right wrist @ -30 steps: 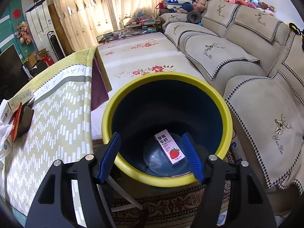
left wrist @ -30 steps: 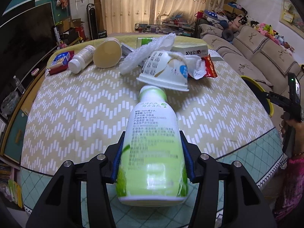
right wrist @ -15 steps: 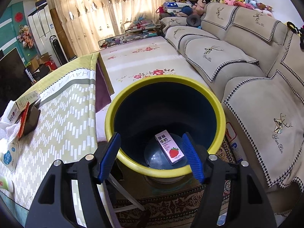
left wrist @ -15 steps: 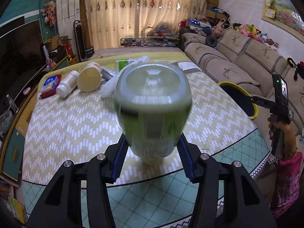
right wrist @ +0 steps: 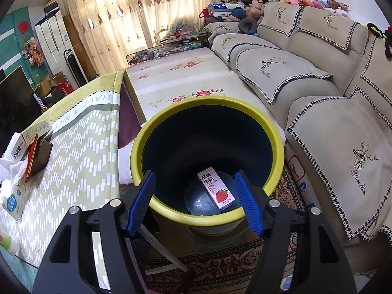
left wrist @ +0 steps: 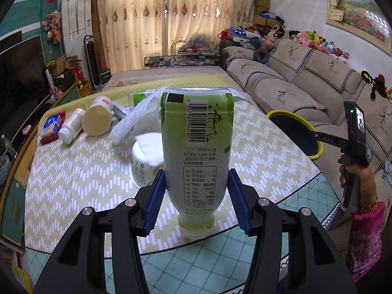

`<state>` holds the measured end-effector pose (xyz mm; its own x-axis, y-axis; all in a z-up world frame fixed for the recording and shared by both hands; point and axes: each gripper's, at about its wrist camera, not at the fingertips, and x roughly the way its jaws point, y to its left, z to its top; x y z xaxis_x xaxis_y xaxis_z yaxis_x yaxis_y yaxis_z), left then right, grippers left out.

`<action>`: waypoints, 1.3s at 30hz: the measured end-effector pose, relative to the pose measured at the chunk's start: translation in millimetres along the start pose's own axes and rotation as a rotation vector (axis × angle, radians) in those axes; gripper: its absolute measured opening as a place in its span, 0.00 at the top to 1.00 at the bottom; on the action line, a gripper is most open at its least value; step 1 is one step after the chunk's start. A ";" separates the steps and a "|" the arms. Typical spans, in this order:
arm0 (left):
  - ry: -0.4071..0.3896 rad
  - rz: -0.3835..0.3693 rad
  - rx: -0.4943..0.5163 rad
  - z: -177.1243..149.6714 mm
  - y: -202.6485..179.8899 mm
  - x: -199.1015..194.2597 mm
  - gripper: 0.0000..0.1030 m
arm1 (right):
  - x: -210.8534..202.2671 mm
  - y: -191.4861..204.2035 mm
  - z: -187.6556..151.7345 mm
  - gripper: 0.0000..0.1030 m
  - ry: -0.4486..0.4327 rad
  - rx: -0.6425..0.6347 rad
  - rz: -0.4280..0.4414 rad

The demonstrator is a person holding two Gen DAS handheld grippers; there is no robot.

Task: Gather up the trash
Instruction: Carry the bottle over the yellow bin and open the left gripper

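Note:
My left gripper (left wrist: 196, 201) is shut on a green and white drink bottle (left wrist: 197, 152), held cap down above the table's front edge. Behind it on the table lie a white paper cup (left wrist: 143, 169), a crumpled white bag (left wrist: 137, 120), a tan cup (left wrist: 96, 120) and a small white bottle (left wrist: 71, 128). My right gripper (right wrist: 196, 198) is open and empty, over the near rim of a yellow-rimmed dark bin (right wrist: 171, 112) beside the table. A pink strawberry milk carton (right wrist: 215, 188) lies on the bin's bottom. The bin (left wrist: 294, 132) also shows in the left wrist view.
The table has a yellow zigzag cloth (left wrist: 73, 196). A blue and red box (left wrist: 51, 125) lies at its far left. A beige sofa (right wrist: 330, 98) stands right of the bin. A patterned rug (right wrist: 220, 264) lies under the bin. The person's right hand holds the other gripper (left wrist: 355, 147).
The bottle has been lifted off the table and turned over from cap away to cap down in my left gripper. My right gripper has stayed over the bin, drifting slightly.

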<state>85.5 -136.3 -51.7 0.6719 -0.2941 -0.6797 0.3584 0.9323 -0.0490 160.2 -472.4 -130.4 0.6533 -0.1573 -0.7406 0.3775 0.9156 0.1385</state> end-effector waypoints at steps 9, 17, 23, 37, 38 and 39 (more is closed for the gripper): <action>-0.042 -0.037 0.050 21.1 -21.1 -0.5 0.50 | -8.0 -7.7 1.8 0.38 -0.017 0.010 -0.004; -0.068 -0.120 0.116 55.7 -57.7 18.2 0.50 | -20.8 -23.4 6.0 0.38 -0.047 0.024 -0.015; -0.054 -0.197 0.167 89.6 -99.0 55.2 0.50 | -27.8 -44.3 9.2 0.38 -0.067 0.046 -0.034; 0.000 -0.307 0.300 143.6 -225.2 166.7 0.50 | -28.6 -100.5 8.8 0.38 -0.060 0.118 -0.070; 0.014 -0.317 0.303 144.2 -234.2 179.5 0.50 | -27.9 -102.4 8.1 0.38 -0.058 0.121 -0.072; 0.025 -0.319 0.305 144.5 -240.3 189.0 0.50 | -26.8 -104.6 7.5 0.38 -0.054 0.124 -0.074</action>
<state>220.0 -446.4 -62.6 0.4819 -0.5483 -0.6835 0.7225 0.6899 -0.0440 108.0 -566.7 -120.1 0.6538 -0.2451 -0.7159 0.5019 0.8484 0.1680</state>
